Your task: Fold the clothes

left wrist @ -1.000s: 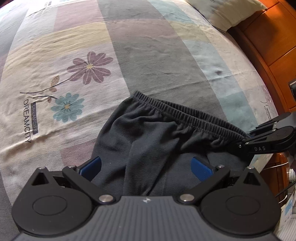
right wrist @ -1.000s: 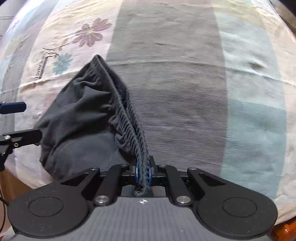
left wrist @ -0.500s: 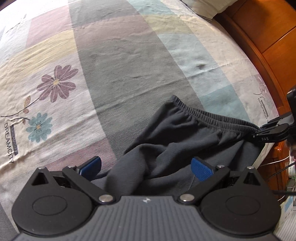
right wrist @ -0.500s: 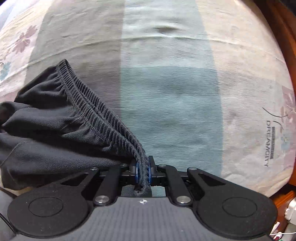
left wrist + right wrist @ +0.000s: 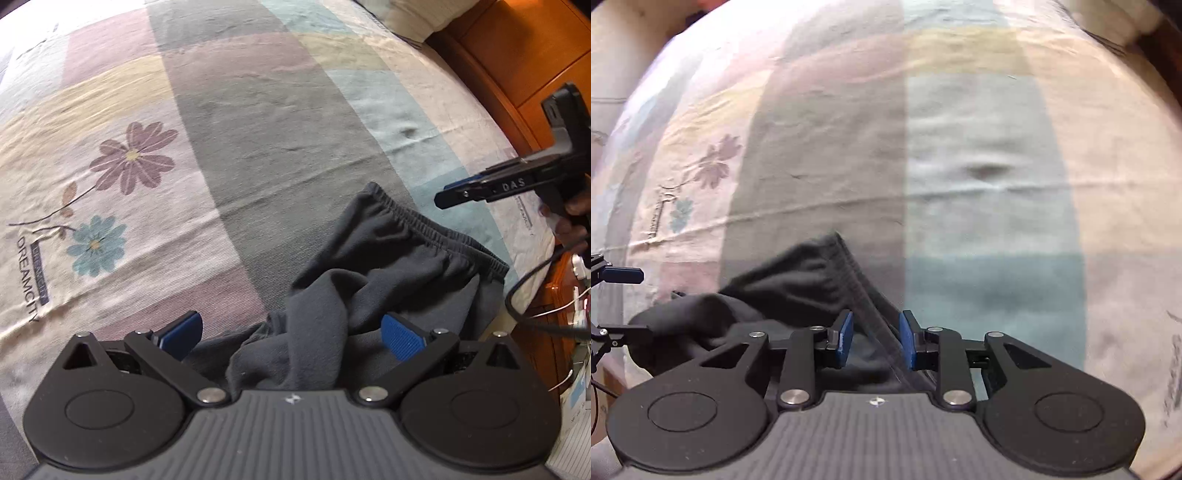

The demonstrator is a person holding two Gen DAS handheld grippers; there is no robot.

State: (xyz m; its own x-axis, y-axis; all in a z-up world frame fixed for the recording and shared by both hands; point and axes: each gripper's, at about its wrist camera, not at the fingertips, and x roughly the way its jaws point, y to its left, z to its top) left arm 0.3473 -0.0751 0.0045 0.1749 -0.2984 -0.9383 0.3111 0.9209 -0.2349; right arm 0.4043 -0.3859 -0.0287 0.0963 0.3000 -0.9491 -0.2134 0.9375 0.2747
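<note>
The dark grey fleece trousers with the elastic waistband (image 5: 388,266) lie rumpled at the bed's near edge, at 5 o'clock on the patchwork floral bedspread (image 5: 240,122). Left tongs (image 5: 291,332) gape over them; right tongs (image 5: 874,339) stand parted, gripping nothing. Seemingly between grasps: smoothing needs fresh holds, with open bedspread toward 12.

The bed (image 5: 258,122) is carrying a sheet printed in pastel blocks of pink, yellow, grey and blue-green, with a purple flower (image 5: 133,162), a blue flower (image 5: 96,245) and the word "DREAMCITY" toward the left. Dark grey trousers (image 5: 388,266) are lying rumpled directly on the sheet near the right-hand edge, elastic waistband facing away from the camera. A pale pillow (image 5: 424,18) is resting at the far right corner, beside wooden furniture.
</note>
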